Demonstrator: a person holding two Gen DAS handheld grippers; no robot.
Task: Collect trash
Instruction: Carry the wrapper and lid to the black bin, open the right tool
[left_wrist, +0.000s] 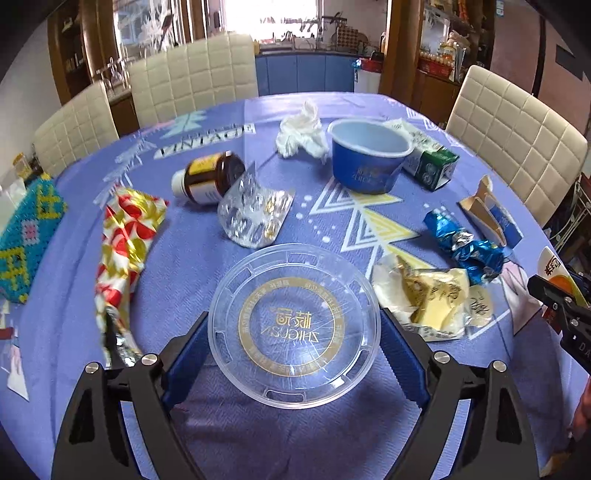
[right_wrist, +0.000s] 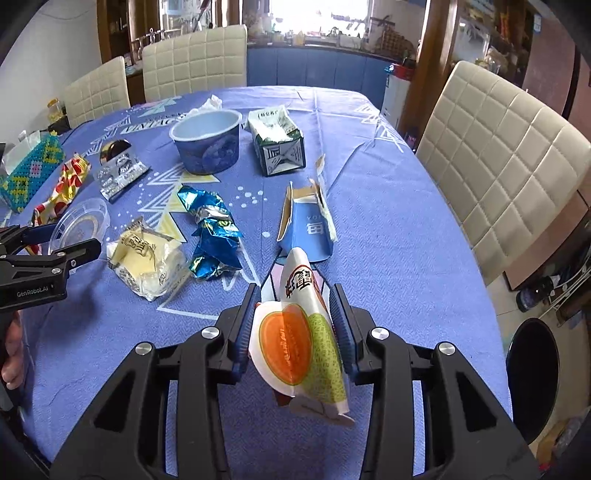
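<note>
Left wrist view: the left gripper (left_wrist: 294, 343) has its blue pads on either side of a clear round lid (left_wrist: 294, 331) with a gold ring print, the jaws pressed against its rim, above the blue-clothed bench (left_wrist: 258, 424). Just ahead of the gripper lies a blister pack (left_wrist: 254, 212), with a brown bottle (left_wrist: 210, 177) on its side touching the pack's far edge. Off to the left lies a red and gold wrapper (left_wrist: 123, 240); to the right, a yellow wrapper (left_wrist: 424, 295) and a crumpled blue foil wrapper (left_wrist: 461, 245). Farther ahead stand a blue cup (left_wrist: 369, 160), a white tissue (left_wrist: 301, 134) and a green carton (left_wrist: 430, 160). Right wrist view: the right gripper (right_wrist: 293, 325) pinches a melon-print wrapper (right_wrist: 299, 339) between its pads, lifted over the bench near its right edge. Just ahead stands a torn blue carton (right_wrist: 308, 232); the other gripper holds the lid well to the left.
</note>
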